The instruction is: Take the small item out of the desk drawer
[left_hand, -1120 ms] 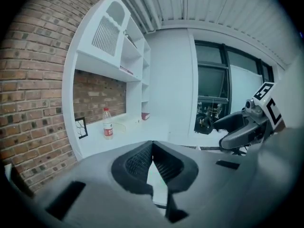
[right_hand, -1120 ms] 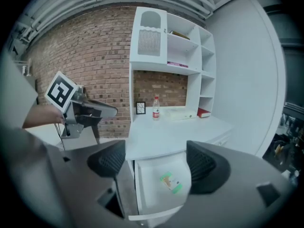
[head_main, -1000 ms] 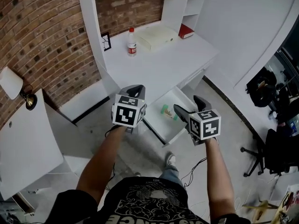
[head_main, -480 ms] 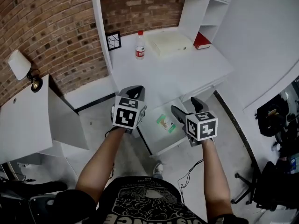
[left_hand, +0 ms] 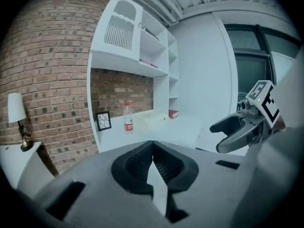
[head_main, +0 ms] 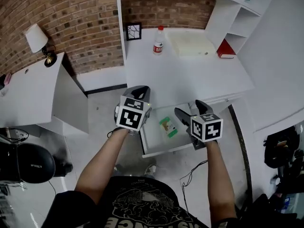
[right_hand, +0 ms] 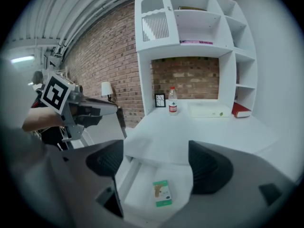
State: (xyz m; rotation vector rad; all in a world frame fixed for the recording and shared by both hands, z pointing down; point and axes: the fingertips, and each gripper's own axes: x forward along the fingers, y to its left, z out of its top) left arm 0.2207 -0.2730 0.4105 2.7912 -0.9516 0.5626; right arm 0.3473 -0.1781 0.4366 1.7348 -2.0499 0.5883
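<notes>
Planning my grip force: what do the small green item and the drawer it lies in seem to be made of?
Small green item: probably a thin cardboard packet, printed green and white, matte. Its flat faces and straight edges suggest this. Drawer: white painted or laminated board, smooth and evenly coloured. Which of the two is unclear.

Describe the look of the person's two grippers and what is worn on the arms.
The left gripper and right gripper are dark grey, each with two black ribbed fingers and a white cube printed with black square markers. The person wears a black T-shirt with a pale graphic; its short sleeves leave the forearms bare.
</notes>
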